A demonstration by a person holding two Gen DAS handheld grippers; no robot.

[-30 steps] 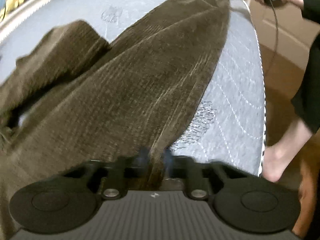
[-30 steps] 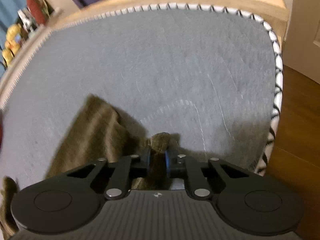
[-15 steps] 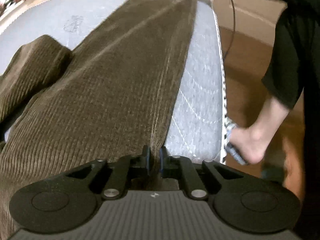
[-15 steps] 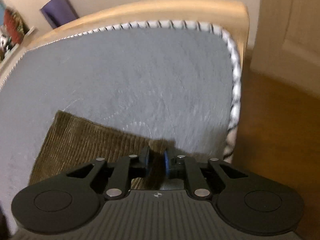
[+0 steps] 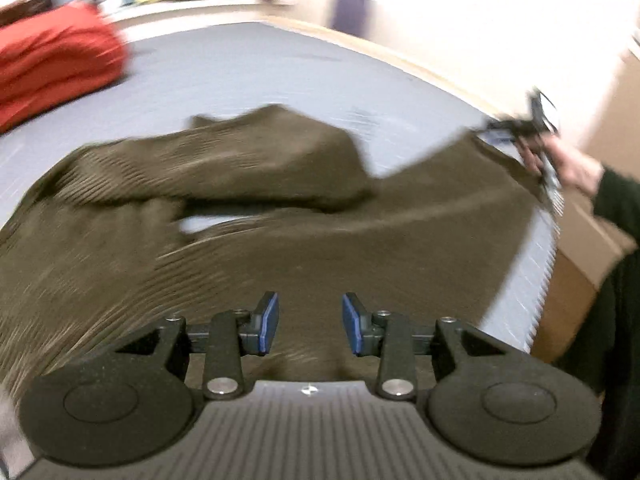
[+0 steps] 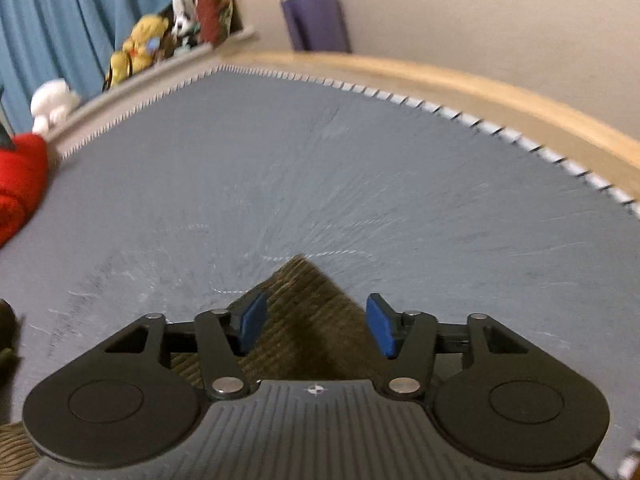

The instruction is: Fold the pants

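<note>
In the left wrist view, the left gripper [image 5: 308, 325] is hanging over the brown corduroy pants [image 5: 312, 248] with its jaws parted; they have just been opening, and the blue-faced pads [image 5: 269, 322] are pressing on nothing, so the cloth is released. Corduroy is showing through the gap between the fingers and spreading out ahead of both fingertips, lying below them rather than pinched. Ahead of the fingers and to their left, one part of the pants is lying bunched up in a raised heap, while the other part is stretching away from the fingertips toward the upper right, along the edge of the grey mattress [image 5: 256, 64]. At that far end the right gripper [image 5: 516, 128] is sitting at the pant end, with a hand [image 5: 568, 164] in a dark sleeve around its grip. Far off to the left of the fingers a red blanket [image 5: 56, 60] is lying on the mattress. The whole view is blurred. In the right wrist view, the right gripper [image 6: 316, 322] is also standing apart-jawed, having just been opening, and neither pad [image 6: 380, 330] is touching fabric. A pointed corner of the pants [image 6: 308, 304] is lying in the gap between the fingers, its tip reaching just past the fingertips onto the mattress [image 6: 320, 168], with more corduroy running back under the left finger. Bare grey mattress is filling the space ahead of the fingertips up to a wooden bed frame [image 6: 500, 92], and stuffed toys [image 6: 140, 46] are sitting far ahead to the left.
</note>
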